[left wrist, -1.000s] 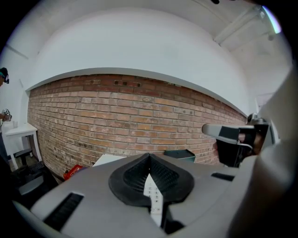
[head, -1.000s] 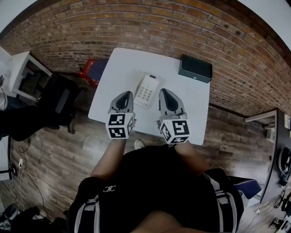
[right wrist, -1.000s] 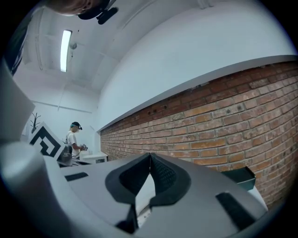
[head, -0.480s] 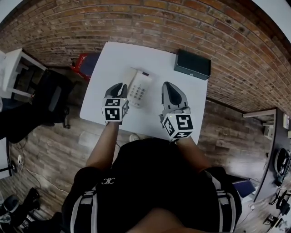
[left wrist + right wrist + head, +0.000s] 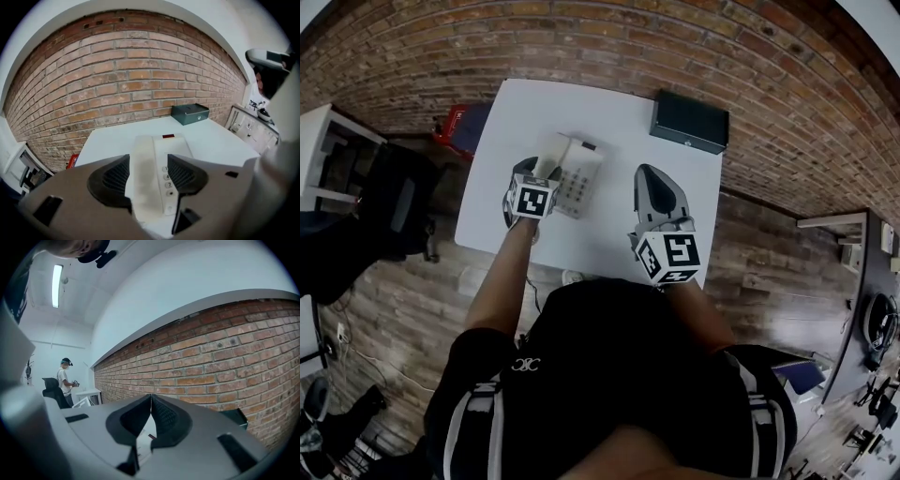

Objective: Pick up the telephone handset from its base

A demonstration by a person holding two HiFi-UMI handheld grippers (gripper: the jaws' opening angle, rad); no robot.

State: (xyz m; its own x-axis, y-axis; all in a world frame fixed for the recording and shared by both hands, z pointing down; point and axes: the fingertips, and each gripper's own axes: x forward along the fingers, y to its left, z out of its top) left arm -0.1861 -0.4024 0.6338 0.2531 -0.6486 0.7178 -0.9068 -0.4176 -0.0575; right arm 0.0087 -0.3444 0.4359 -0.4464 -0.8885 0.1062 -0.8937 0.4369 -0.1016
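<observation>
A white telephone base with a keypad lies on the white table. Its handset rests in the cradle along the base's left side. My left gripper points down at the near end of the handset. In the left gripper view its jaws are opening around the handset, which lies between the pads with a gap on the keypad side. My right gripper hovers over the table to the right of the phone. Its jaws are shut with nothing between them.
A dark green metal box sits at the table's far right corner by the brick wall. A red item and a black chair stand on the floor to the left. A person stands far off.
My left gripper has moved forward and down onto the handset's near end, and its jaws have gone from shut to wide. The right gripper has drifted slightly right and stayed shut.
</observation>
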